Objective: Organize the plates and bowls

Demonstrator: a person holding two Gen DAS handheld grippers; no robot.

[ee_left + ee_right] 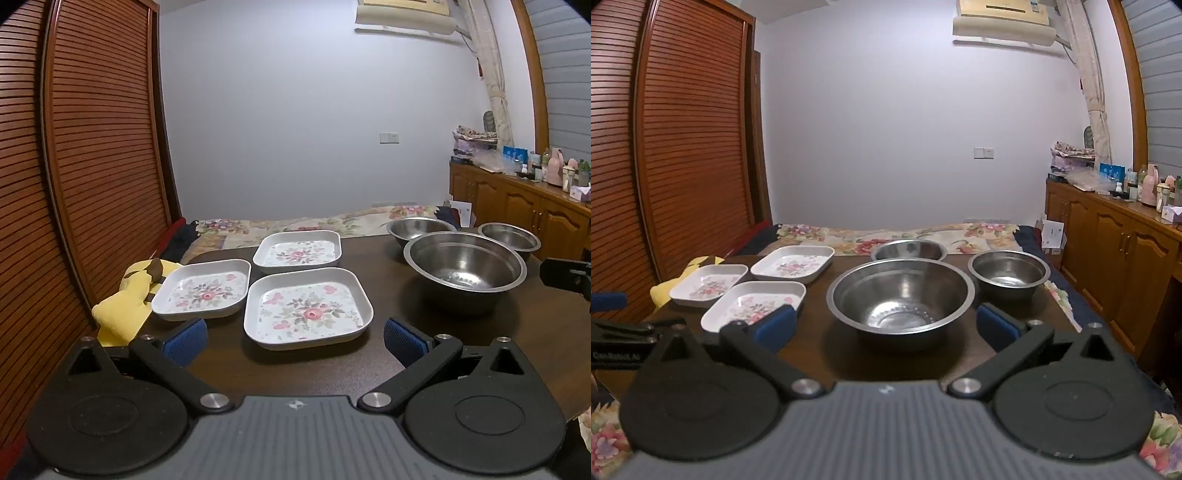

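A: While both tools hover, how do they stand?
B: Left gripper (pixel 295 338) and right gripper (pixel 885 326) gape wide, empty.
A: The ware?
B: On the table (pixel 388 291): three floral plates (pixel 308 308) left, three steel bowls (pixel 900 293) right.

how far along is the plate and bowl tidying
Nothing is stacked yet: three flowered plates and three steel bowls sit apart on the table. Both tongs, left and right, are open and empty. All stacking remains.
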